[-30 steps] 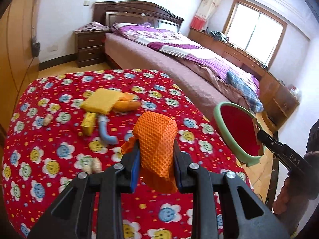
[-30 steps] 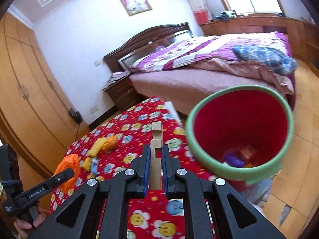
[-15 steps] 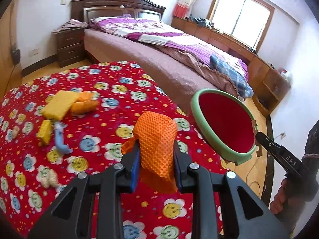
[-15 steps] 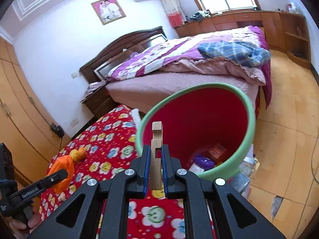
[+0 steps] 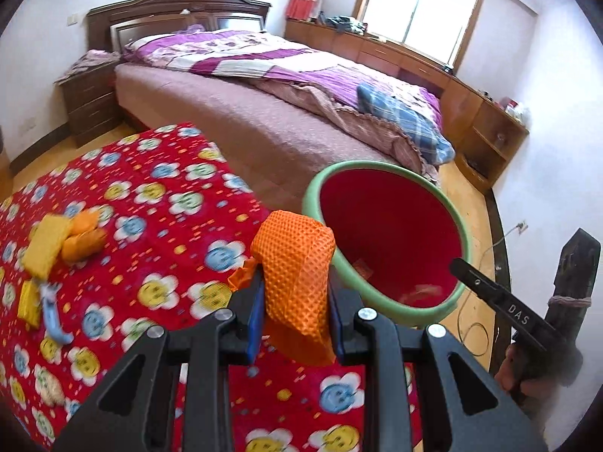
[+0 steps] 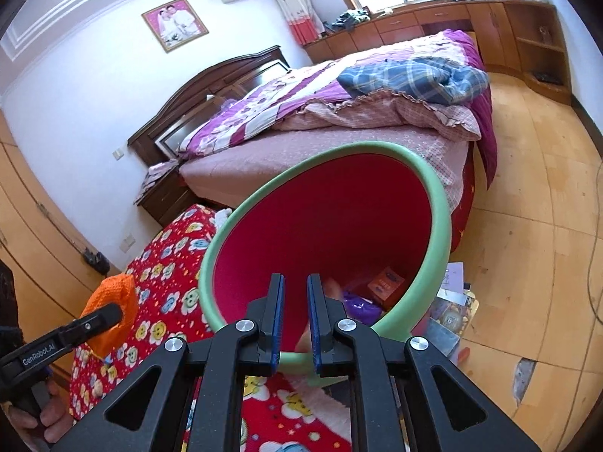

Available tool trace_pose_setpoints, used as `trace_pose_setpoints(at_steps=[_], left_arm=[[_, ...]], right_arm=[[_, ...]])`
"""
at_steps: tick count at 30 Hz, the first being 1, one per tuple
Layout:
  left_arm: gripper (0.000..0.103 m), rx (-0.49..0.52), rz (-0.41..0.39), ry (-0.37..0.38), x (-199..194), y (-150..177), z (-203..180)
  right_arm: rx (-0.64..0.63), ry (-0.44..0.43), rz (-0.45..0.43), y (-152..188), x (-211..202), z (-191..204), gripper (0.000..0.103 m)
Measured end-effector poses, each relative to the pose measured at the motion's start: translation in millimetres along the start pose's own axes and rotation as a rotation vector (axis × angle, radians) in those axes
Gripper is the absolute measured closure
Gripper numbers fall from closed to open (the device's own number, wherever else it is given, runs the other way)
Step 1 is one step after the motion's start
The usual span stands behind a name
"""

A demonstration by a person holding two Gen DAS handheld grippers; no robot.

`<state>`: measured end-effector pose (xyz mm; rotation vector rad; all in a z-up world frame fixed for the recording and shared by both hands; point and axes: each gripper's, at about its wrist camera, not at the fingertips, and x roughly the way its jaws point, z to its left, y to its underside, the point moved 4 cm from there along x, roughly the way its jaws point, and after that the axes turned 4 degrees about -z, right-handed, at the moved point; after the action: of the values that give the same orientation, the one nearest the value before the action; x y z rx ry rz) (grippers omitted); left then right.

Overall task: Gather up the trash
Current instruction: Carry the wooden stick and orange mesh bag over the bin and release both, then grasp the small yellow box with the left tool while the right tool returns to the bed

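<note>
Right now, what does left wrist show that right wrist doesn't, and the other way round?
Left wrist only: the trash not yet collected on the red flowered cloth, namely a yellow sponge, an orange piece and a blue strip.

Right wrist only: the right gripper open with nothing between its fingers, an orange box and purple wrapper at the bin's bottom, and papers on the floor.

Both: the green-rimmed red bin and the left gripper shut on the orange mesh.
</note>
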<state>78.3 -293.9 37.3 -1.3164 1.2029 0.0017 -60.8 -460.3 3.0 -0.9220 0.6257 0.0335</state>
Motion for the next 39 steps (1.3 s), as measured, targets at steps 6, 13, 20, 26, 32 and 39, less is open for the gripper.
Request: trace_pose_setpoints(at_steps=[6, 13, 20, 26, 32, 39], left_arm=[[0.075, 0.052, -0.001, 0.042, 18.7, -13.9, -27.3], [0.075, 0.121, 0.004, 0.053, 41.4, -23.2, -55.4], [0.059, 0.114, 0.020, 0.069, 58.4, -24.2, -60.7], [0.059, 0.057, 0.030, 0.064, 66.4, -23.9, -50.9], [0.059, 0.015, 0.041, 0.051, 65.1, -18.2, -41.1], [0.059, -0.008, 0.044, 0.026, 51.5, -11.4, -29.0]], right_arm=[[0.007, -0.019, -0.010, -6.4, 0.8, -7.3, 0.090], [0.020, -0.022, -0.019, -11.1, 0.0, -17.3, 0.089], [0.021, -0.039, -0.012, -10.5, 4.6, -23.0, 0.088], [0.026, -0.043, 0.011, -9.0, 14.3, -27.8, 0.086], [0.030, -0.051, 0.024, -6.8, 18.3, -28.5, 0.084], [0.028, -0.054, 0.029, -5.8, 16.6, -25.6, 0.076]])
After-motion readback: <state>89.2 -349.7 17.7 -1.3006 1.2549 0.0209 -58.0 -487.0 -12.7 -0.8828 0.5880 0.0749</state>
